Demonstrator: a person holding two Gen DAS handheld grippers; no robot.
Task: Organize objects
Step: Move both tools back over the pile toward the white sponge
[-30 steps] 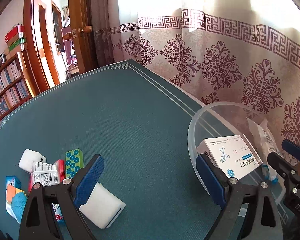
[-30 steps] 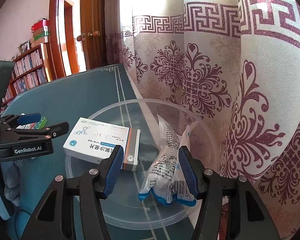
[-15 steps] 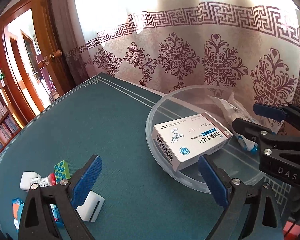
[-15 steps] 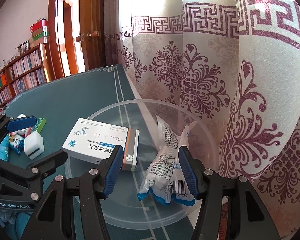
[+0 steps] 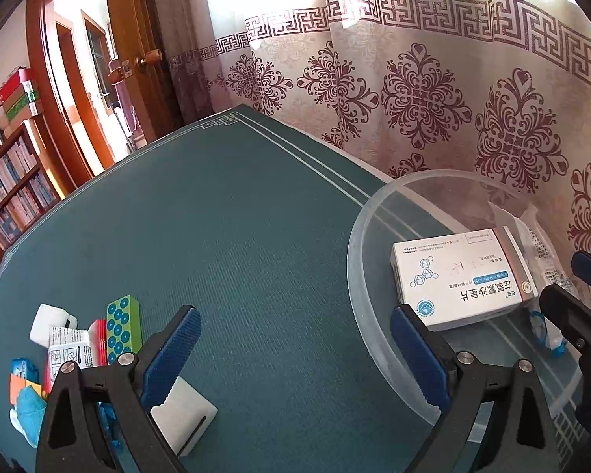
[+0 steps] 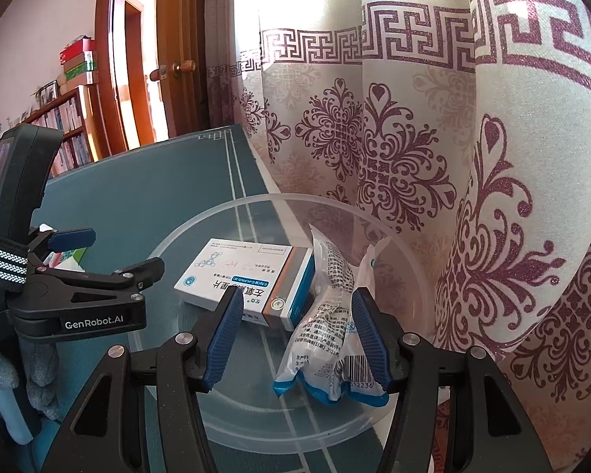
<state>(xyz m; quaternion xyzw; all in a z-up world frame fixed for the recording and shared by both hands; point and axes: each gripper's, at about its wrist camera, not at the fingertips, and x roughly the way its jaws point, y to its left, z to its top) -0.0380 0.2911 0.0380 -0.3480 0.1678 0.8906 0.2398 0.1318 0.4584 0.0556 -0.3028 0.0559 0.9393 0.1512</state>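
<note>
1. Swinging back toward the loose pile, my left gripper [image 5: 291, 358] had left the bowl [image 5: 358, 276] off to its right, where half a second earlier it sat nearly centred.
2. Its fingers [image 5: 169, 354] stood wide apart, holding nothing, above the green tabletop [image 5: 216, 236] beside a white block [image 5: 185, 414].
3. My right gripper [image 6: 295, 339] had not moved; its fingers [image 6: 224, 339] were partly open, gripping nothing, over the bowl.
4. The medicine box [image 6: 248, 287] and plastic packet [image 6: 331, 323] lay inside the bowl, touching.
</note>
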